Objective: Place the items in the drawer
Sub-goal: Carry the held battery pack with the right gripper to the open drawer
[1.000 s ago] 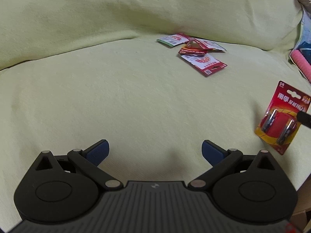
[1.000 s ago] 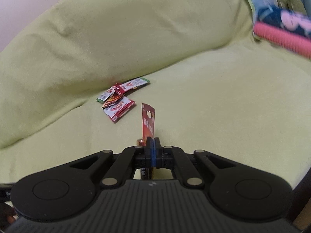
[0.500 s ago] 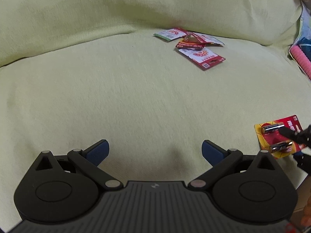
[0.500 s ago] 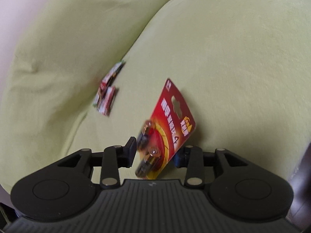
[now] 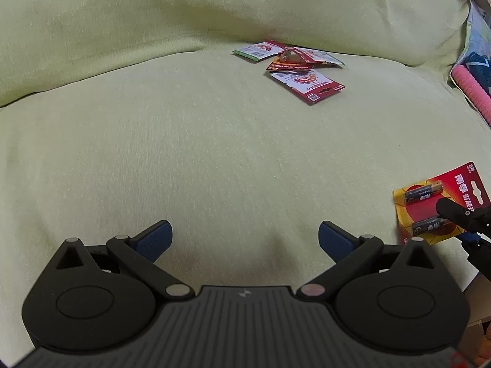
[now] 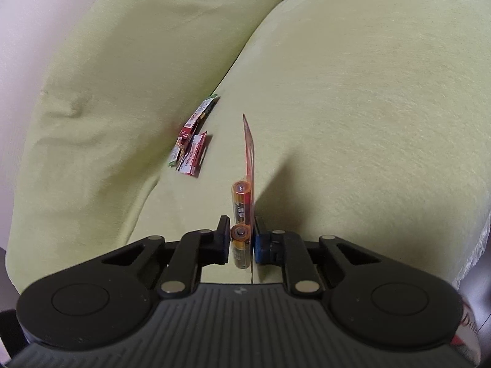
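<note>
A yellow-green cushioned seat (image 5: pixel 214 153) fills both views, with a heap of loose packets (image 5: pixel 294 67) lying near its back crease. The right claw (image 6: pixel 241 242) is clamped on a battery card (image 6: pixel 248 159), held edge-on with its long axis pointing away from the claw toward that heap. The left claw (image 5: pixel 244 239) hangs spread apart and empty just beside the card (image 5: pixel 438 205); no drawer shows, probably off-frame.
</note>
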Demonstrator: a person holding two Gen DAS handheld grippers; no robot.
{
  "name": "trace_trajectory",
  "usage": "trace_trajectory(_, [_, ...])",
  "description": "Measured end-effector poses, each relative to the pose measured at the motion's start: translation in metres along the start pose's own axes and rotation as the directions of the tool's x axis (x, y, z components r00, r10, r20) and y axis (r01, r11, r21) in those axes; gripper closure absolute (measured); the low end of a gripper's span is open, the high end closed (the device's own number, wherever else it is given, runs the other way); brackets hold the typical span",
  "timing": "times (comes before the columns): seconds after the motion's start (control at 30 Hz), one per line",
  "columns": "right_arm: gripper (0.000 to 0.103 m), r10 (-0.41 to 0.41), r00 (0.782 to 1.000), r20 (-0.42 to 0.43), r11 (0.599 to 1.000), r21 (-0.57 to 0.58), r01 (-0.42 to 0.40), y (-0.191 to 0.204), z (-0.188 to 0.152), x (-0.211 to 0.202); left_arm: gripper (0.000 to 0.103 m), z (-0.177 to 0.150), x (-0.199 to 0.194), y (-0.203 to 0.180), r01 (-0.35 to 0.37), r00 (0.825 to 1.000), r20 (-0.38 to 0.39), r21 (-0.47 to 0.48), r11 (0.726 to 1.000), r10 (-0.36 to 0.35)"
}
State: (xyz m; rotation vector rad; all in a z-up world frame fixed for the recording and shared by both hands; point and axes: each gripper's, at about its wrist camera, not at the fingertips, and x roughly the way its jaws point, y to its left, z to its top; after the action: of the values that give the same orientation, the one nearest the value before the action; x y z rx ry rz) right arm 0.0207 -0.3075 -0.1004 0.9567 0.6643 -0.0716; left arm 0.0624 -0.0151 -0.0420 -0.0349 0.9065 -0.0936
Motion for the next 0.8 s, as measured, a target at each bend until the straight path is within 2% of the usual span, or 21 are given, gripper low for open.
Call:
trace_trajectory(0.2, [0.089, 0.054, 0.998, -0.018, 0.990, 0.131, -0.052, -0.004, -0.003, -0.010, 0.001, -0.002, -0.008, -0.007, 0.010, 1.000, 0.005, 0.008, 1.000, -0.010])
trace_trajectory(0.3, [0.089, 0.076, 0.997, -0.014, 0.985, 0.158, -0.072, -0.003, -0.002, -0.019, 0.001, -0.003, -0.012, -0.012, 0.013, 1.000, 0.009, 0.018, 1.000, -0.013])
trace_trajectory(0.8, [0.089, 0.106, 0.994, 0.024, 0.986, 0.129, -0.108, 0.011, -0.003, -0.071, 0.001, -0.012, -0.049, -0.031, 0.029, 0.999, 0.036, 0.062, 0.998, -0.031])
